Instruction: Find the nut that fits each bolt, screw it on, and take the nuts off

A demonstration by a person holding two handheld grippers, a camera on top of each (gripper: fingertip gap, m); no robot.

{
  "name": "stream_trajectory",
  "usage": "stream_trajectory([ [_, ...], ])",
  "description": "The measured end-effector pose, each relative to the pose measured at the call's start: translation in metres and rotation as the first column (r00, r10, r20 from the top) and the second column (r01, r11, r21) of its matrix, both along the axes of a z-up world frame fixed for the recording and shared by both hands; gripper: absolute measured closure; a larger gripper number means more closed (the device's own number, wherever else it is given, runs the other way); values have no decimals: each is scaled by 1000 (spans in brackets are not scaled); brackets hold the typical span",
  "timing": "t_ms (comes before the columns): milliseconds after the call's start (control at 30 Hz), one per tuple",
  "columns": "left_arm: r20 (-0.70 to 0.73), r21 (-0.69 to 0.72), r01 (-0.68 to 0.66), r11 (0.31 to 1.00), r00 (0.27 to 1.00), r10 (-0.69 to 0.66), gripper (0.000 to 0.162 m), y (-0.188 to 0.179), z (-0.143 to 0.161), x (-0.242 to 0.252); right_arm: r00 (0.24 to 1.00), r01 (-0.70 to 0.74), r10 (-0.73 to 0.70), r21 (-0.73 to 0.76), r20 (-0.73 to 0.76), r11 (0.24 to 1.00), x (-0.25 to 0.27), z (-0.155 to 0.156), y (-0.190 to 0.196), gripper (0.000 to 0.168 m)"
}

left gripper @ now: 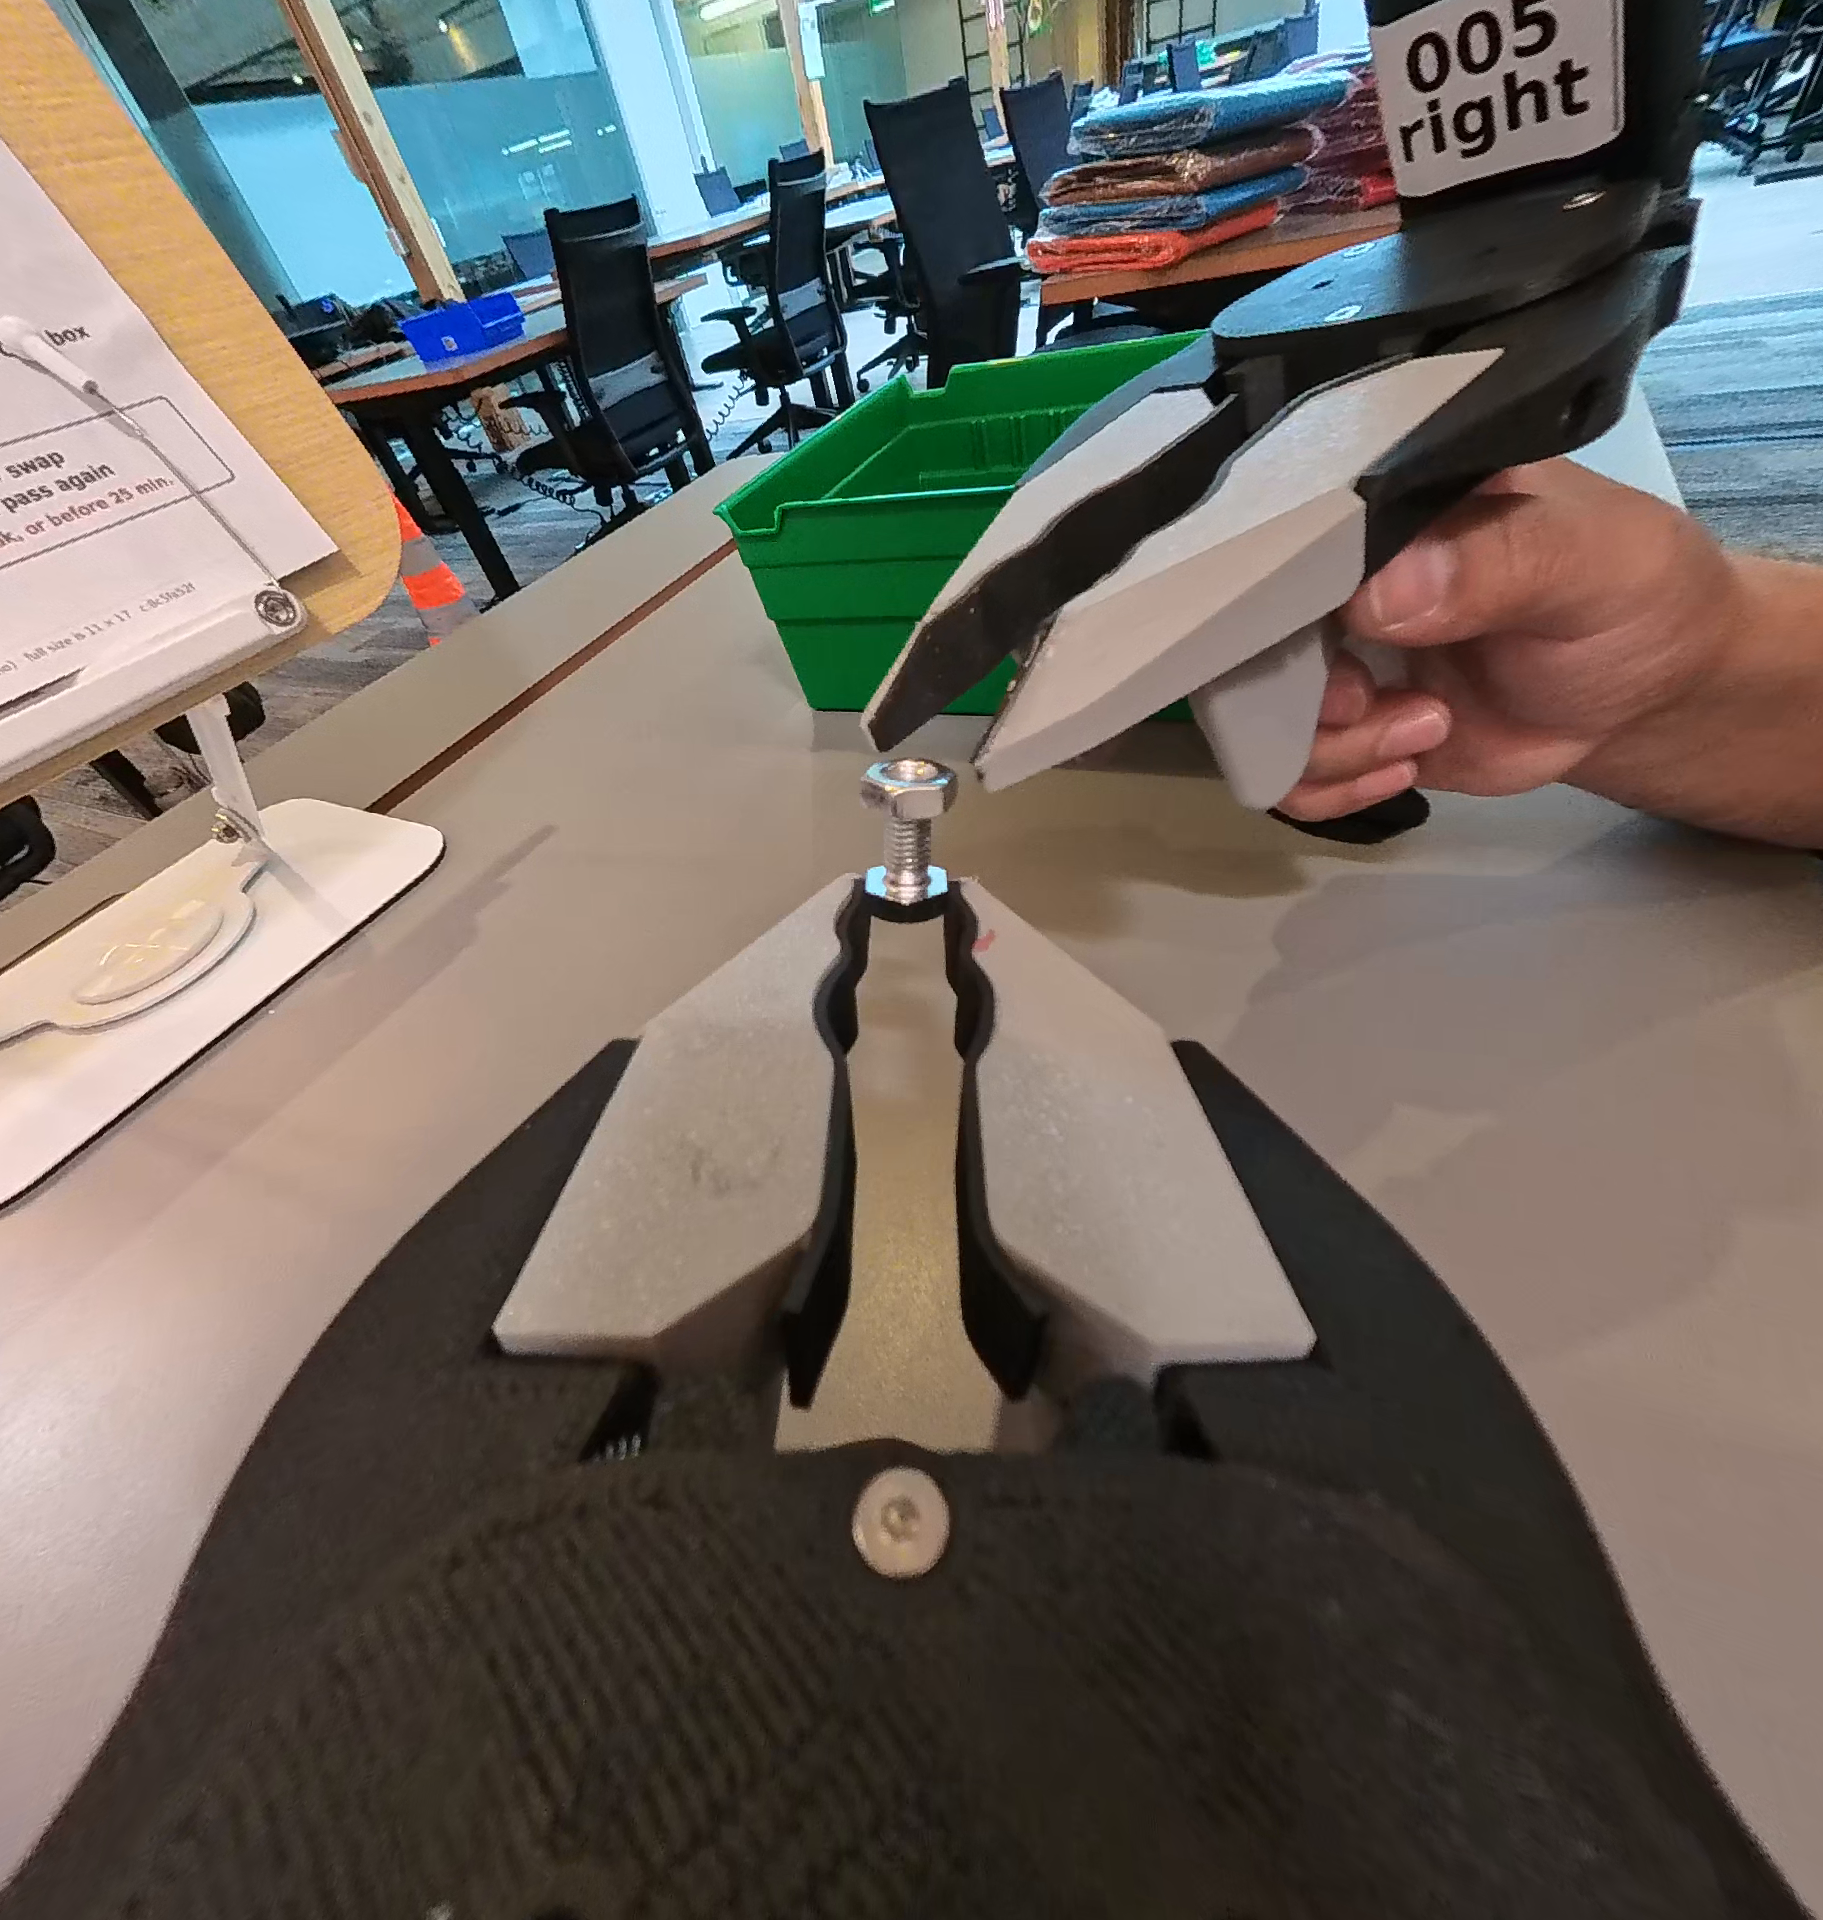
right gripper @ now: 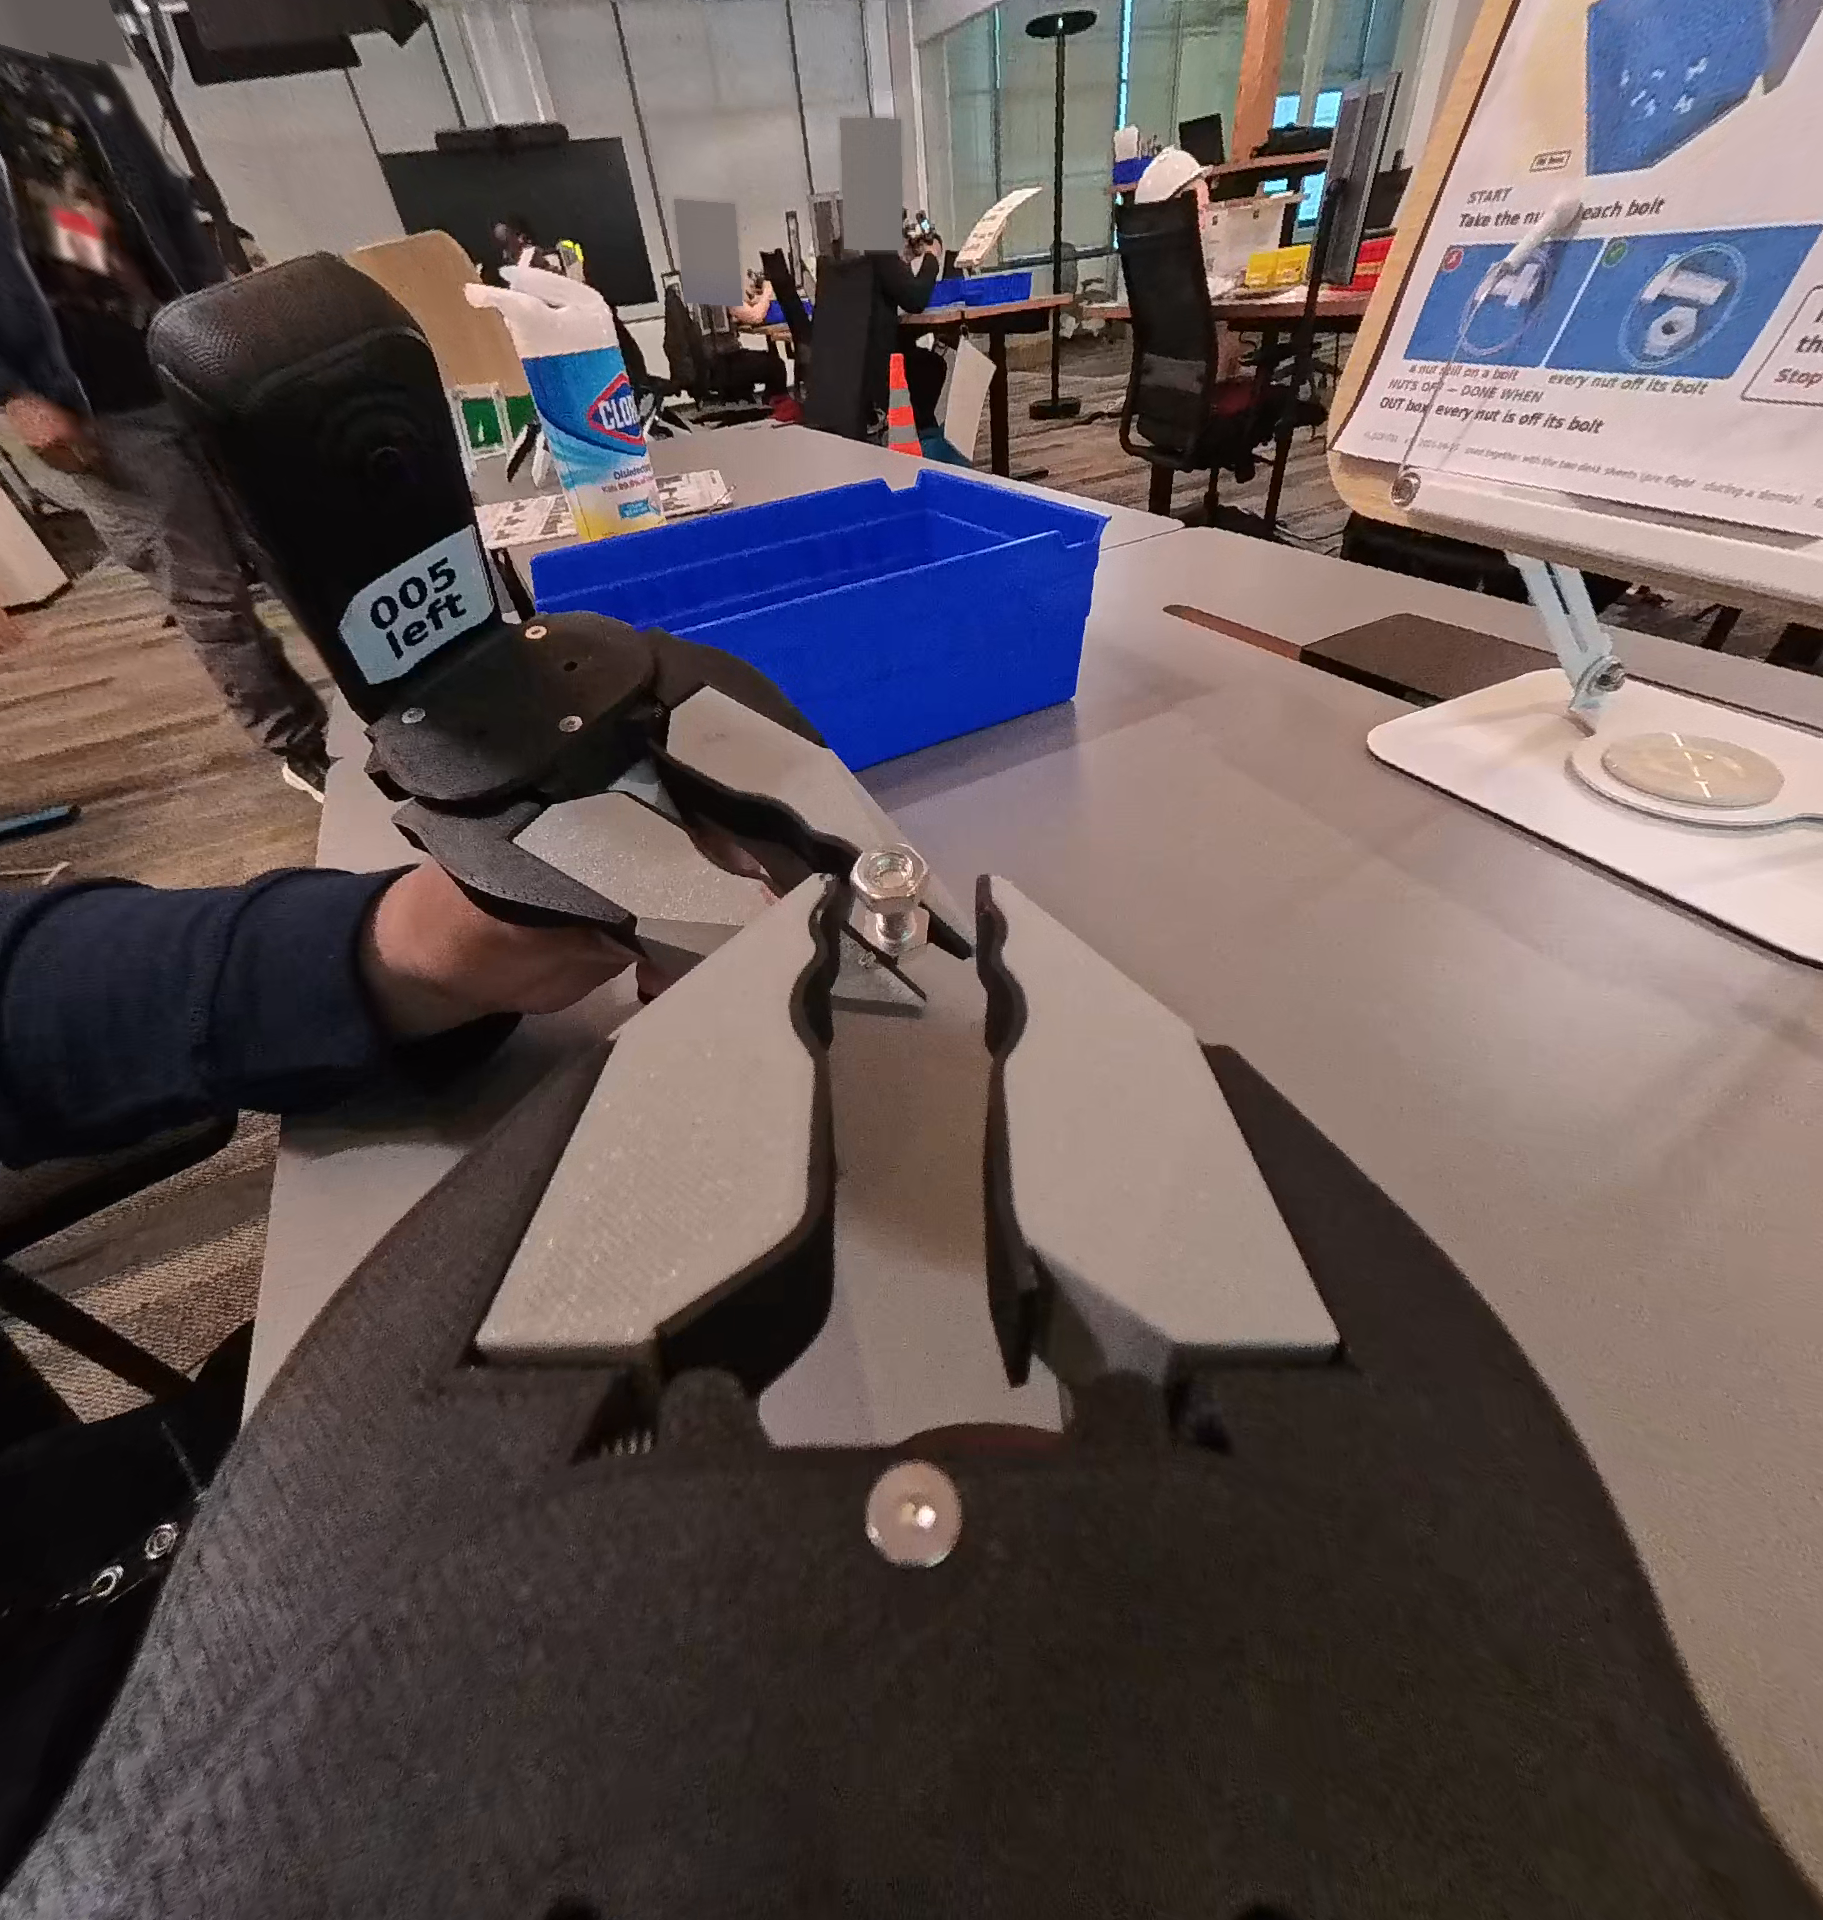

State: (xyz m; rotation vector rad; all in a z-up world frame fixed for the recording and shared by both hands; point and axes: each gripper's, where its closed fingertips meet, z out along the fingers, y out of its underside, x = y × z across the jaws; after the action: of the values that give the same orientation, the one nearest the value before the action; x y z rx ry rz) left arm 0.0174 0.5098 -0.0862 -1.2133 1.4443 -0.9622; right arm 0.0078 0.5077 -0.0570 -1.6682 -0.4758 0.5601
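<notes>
One bolt [left gripper: 905,844] and one nut [left gripper: 905,787] are in play, with two grippers, two bins and one sign stand [left gripper: 174,914] on the grey counter [left gripper: 1406,1091].

The bolt stands upright, its long axis vertical and its threaded end pointing up. Its head sits low, pinched between the tips of the left gripper [left gripper: 905,896], whose fingers [left gripper: 725,1132] are pressed in on it. The nut sits at the very top of the thread, its hole facing upward, with bare thread showing between it and the bolt head.

The right gripper [left gripper: 928,748] comes in from the upper right, held in a hand [left gripper: 1551,665], and tilts down so its tips hover just above the nut without touching it. Its fingers are spread apart with a clear gap.

The left wrist view shows a green bin [left gripper: 845,582] behind the right gripper, near the counter's far edge. The right wrist view shows a blue bin [right gripper: 886,623] behind the left gripper [right gripper: 891,940] and a canister of wipes [right gripper: 585,416] beyond it. From that side the bolt [right gripper: 891,920] and nut [right gripper: 889,876] appear just beyond the spread fingertips of the right gripper [right gripper: 902,894], nearer the left one, and a dark sleeve [right gripper: 138,997] leads to the hand on the left gripper. What either bin holds cannot be seen.
</notes>
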Motion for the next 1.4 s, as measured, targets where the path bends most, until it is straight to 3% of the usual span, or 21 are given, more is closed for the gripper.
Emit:
stream_trajectory([
  [367, -1, 1, 0, 1000, 1000, 0, 150, 0, 0, 0, 1000, -16, 16, -4, 8, 1000, -4, -1, -1, 145],
  [600, 8, -6, -4, 1000, 1000, 4, 150, 1, 1, -1, 996, 82, -81, -48, 28, 995, 14, -10, 9, 151],
  [800, 7, -4, -5, 1000, 1000, 5, 150, 1, 1, 0, 1000, -12, 12, 4, 1, 1000, -1, 0, -1, 146],
  [1067, 8, -9, -4, 1000, 1000, 4, 150, 1, 1, 0, 998, 70, -70, -32, 7, 997, 14, -6, 7, 150],
  [1400, 9, -6, -15, 1000, 1000, 15, 150, 3, 1, -1, 1000, 11, -11, 1, 20, 1000, 1, -2, 1, 147],
])
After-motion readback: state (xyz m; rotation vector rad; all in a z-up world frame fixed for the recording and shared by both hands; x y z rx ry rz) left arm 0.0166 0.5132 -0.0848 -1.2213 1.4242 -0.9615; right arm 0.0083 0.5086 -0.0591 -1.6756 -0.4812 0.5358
